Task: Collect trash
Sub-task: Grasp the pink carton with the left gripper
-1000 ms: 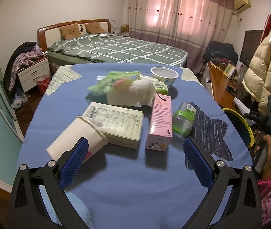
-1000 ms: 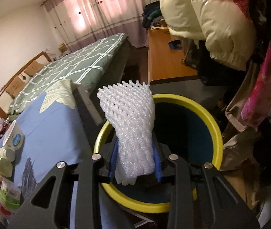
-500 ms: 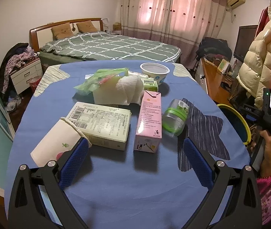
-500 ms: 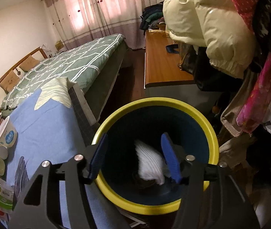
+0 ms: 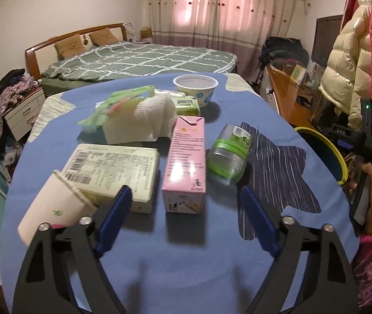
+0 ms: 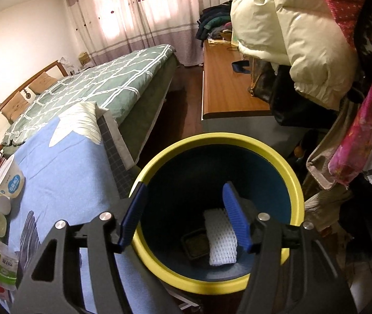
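Note:
My right gripper [image 6: 184, 209] is open and empty above the yellow-rimmed blue bin [image 6: 207, 141]. A white foam net [image 6: 218, 243] lies at the bin's bottom beside a dark tray [image 6: 195, 246]. My left gripper [image 5: 183, 217] is open over the blue table [image 5: 186, 261], just short of a pink carton [image 5: 186, 162]. A paper cup [image 5: 52, 212] lies by the left finger, next to a flat cream box [image 5: 112, 167]. A clear green-banded jar [image 5: 229, 154] lies on its side right of the carton. The bin's rim [image 5: 327, 144] shows past the table's right edge.
Further back on the table lie a white cloth bundle [image 5: 146, 120] with a green bag [image 5: 115, 107], a small green carton [image 5: 186, 103] and a white tub [image 5: 195, 87]. A bed [image 5: 139, 60], a wooden desk [image 6: 225, 83] and hanging coats [image 6: 290, 39] surround the table.
My right gripper opened and the white foam net fell into the bin. My left gripper moved closer to the pink carton and the paper cup.

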{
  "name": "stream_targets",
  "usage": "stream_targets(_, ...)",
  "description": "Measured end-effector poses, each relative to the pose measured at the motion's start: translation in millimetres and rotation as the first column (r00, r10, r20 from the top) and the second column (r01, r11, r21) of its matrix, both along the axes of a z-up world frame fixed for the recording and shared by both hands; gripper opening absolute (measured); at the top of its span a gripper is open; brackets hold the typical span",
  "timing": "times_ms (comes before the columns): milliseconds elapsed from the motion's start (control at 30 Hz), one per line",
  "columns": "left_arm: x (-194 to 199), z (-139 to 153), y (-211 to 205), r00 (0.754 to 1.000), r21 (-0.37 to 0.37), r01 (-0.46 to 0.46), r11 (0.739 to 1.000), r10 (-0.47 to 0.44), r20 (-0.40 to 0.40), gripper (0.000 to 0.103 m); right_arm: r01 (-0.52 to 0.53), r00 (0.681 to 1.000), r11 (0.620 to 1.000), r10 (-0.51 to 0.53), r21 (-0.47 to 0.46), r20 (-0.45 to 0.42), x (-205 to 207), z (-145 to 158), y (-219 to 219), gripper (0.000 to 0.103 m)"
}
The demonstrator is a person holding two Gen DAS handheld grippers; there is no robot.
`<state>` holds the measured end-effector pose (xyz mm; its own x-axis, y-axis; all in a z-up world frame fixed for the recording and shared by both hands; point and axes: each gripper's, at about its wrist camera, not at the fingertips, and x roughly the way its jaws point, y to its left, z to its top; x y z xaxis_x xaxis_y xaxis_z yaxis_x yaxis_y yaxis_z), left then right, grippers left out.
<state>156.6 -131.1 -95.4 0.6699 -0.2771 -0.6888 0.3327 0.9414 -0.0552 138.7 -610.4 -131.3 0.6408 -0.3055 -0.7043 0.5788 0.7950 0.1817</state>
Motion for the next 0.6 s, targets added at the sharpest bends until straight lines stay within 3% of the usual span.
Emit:
stream_targets(433,39,-27,-20,0.999,0.078,0.040,0.996,-0.037,-0.039,0.042,-0.014,1.000,0.999,0.014,0.037,-0.001,4,-4,-1,0.058)
stream_targets(600,44,-30,-24,0.999,0.082,0.043,0.996,-0.041,-0.025,0.041,-0.022,1.000,0.999,0.023,0.043,-0.002,6,-5,0,0.058)
